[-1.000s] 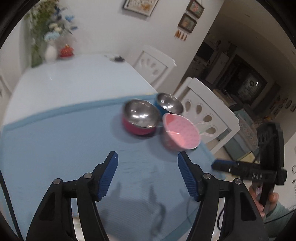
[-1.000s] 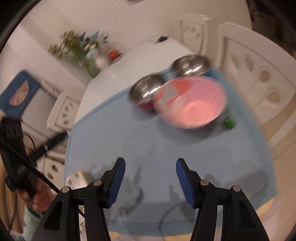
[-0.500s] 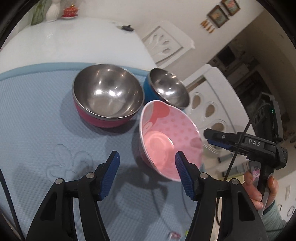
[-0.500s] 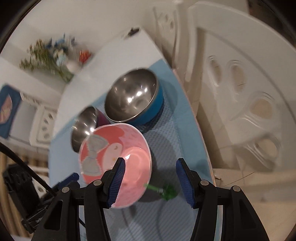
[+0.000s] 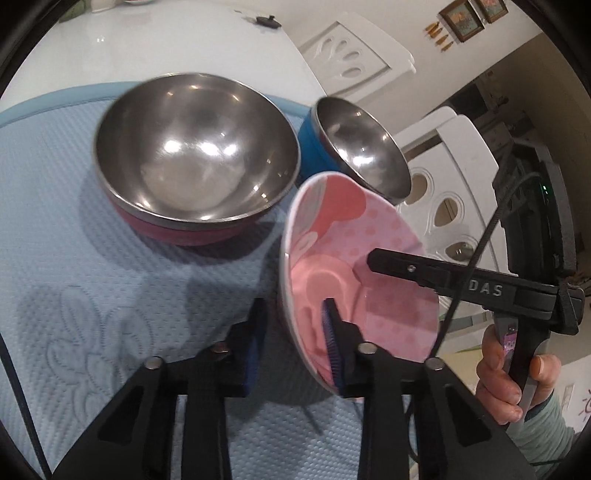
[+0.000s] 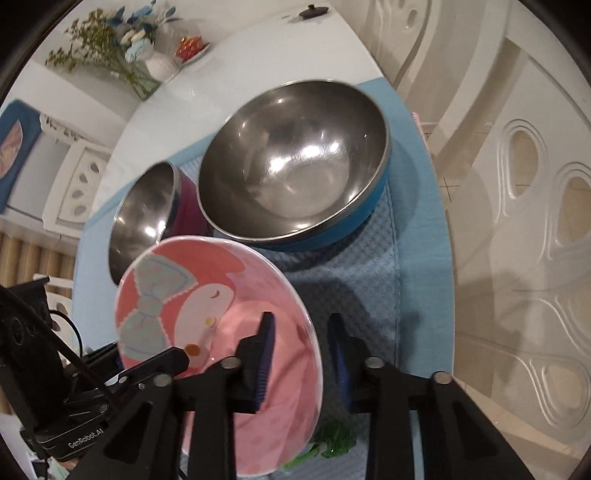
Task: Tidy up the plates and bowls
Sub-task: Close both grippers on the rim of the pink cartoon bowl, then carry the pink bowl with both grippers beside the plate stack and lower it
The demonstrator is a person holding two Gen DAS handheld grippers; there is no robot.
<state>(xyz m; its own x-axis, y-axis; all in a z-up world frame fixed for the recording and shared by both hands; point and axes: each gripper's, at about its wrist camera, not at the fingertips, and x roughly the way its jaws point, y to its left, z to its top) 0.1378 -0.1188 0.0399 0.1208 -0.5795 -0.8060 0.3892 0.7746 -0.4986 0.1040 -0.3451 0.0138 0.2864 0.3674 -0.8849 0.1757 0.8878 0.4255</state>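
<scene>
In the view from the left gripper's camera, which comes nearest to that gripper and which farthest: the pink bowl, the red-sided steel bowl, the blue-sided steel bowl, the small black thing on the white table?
1. Pink bowl: its rim is between the left gripper's fingers.
2. Red-sided steel bowl: ahead, left.
3. Blue-sided steel bowl: ahead, right, behind the pink one.
4. Small black thing: far across the white table.

1. Three bowls sit on a mat (image 5: 92, 266) that covers the near part of the table (image 5: 155, 48)
2. In the left wrist view, the large steel bowl (image 5: 195, 155) is at the left, the small steel bowl (image 5: 362, 147) behind and to its right
3. The cartoon bowl (image 5: 369, 258) stands in front of both, nearest the cameras
4. In the right wrist view, a vase of flowers (image 6: 125, 51) stands at the table's far end
5. Chairs (image 5: 454, 177) stand beside the table's edge, just past the bowls
</scene>
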